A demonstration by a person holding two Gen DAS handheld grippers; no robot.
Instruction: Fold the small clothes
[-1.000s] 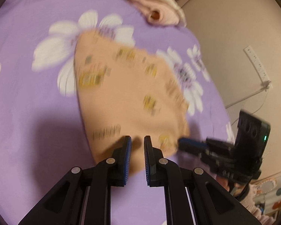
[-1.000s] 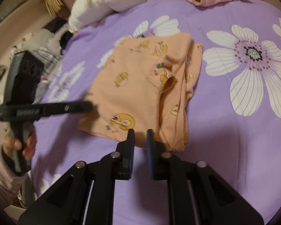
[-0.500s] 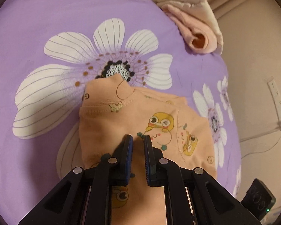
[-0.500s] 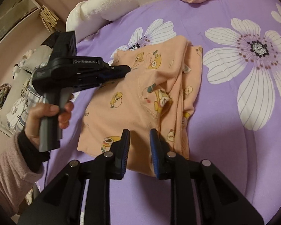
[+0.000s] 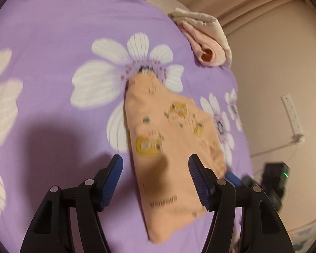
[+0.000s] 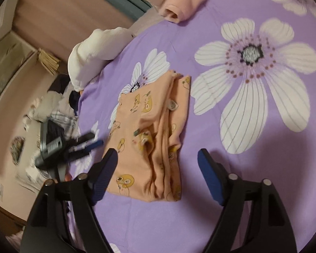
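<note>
Right wrist view, folded peach garment [image 6: 149, 143] near bedspread [image 6: 252, 189] edge, both grippers' jaws opening, gripping nothing.

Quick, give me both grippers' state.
Left gripper: opening, nothing pinched, orange printed garment lying below.
Right gripper: opening, holding nothing, above the same garment.

The folded peach cotton-like garment with yellow cartoon prints [image 6: 149, 139] looks soft and matt, with small creases. The purple bedsheet with white flowers [image 6: 252, 179] is smooth matt cloth. The rolled pink cloth [image 5: 206, 48] looks thick and fuzzy. The black plastic gripper arms have ribbed blue pads [image 6: 208, 178] and shiny metal rivets.
</note>
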